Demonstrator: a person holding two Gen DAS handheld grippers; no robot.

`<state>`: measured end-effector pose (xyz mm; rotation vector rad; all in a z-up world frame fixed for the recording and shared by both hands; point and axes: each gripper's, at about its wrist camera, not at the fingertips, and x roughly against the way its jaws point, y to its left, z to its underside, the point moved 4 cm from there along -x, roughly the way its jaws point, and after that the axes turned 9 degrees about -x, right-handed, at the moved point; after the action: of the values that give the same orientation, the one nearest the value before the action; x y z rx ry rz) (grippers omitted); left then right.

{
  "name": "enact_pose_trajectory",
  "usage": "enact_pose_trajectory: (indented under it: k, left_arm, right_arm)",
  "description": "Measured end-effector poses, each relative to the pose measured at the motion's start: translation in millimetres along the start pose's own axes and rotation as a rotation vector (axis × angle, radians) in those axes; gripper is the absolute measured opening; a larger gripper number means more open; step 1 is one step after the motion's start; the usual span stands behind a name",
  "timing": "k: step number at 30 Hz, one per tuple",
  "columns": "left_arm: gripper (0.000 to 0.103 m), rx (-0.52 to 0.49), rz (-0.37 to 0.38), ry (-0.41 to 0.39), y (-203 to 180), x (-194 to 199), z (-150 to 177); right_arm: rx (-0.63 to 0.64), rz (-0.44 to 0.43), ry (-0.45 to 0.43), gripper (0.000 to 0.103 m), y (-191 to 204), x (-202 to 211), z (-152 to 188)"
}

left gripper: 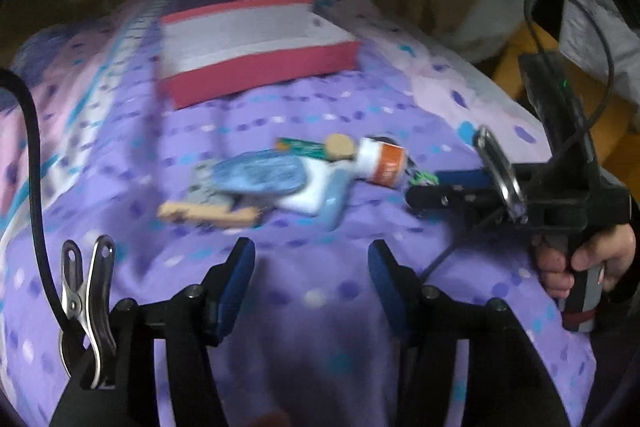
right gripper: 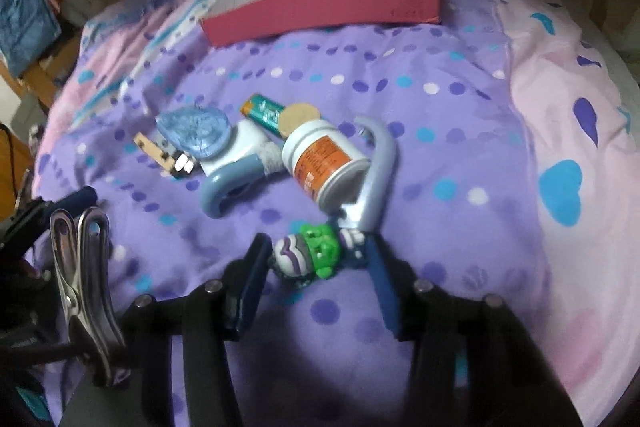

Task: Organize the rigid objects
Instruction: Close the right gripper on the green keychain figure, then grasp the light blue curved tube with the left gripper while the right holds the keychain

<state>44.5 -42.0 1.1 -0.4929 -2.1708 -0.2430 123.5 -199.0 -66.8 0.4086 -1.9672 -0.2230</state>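
The red box [right gripper: 320, 15] at 12 o'clock looks empty; all items wait. The right gripper [right gripper: 316, 259] stands half-wide around the green toy [right gripper: 316, 251], the left gripper [left gripper: 312, 267] half-wide, empty.

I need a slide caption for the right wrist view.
Right gripper straddles a green toy on a purple bedspread.

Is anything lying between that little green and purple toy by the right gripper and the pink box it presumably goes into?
Yes. The toy figure sits between the right gripper's fingers, not yet clamped. On a straight line to the pink box lie a grey carabiner and an orange-labelled white bottle. Lifting over them avoids both.
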Motion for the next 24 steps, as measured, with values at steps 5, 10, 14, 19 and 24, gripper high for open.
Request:
enact_pose_trajectory:
  k: [5, 10, 14, 19, 24]
  left_arm:
    - [0.051, -0.120, 0.037, 0.092, -17, -37, -17]
    - [0.044, -0.142, 0.046, 0.148, -14, -73, -24]
    - [0.019, -0.127, 0.111, 0.146, -15, -80, -21]
    - [0.018, -0.115, 0.197, 0.101, -17, -63, -16]
    - [0.019, -0.065, 0.187, 0.120, -9, -65, -10]
  right_arm:
    - [-0.149, -0.078, -0.068, 0.050, -27, 21, -10]
    - [-0.238, -0.130, -0.083, 0.050, -42, 26, -16]
    - [-0.212, -0.098, -0.064, 0.050, -41, 25, -14]
    - [-0.230, -0.128, -0.082, 0.050, -42, 26, -15]
    - [-0.264, -0.134, -0.129, 0.050, -49, 34, -17]
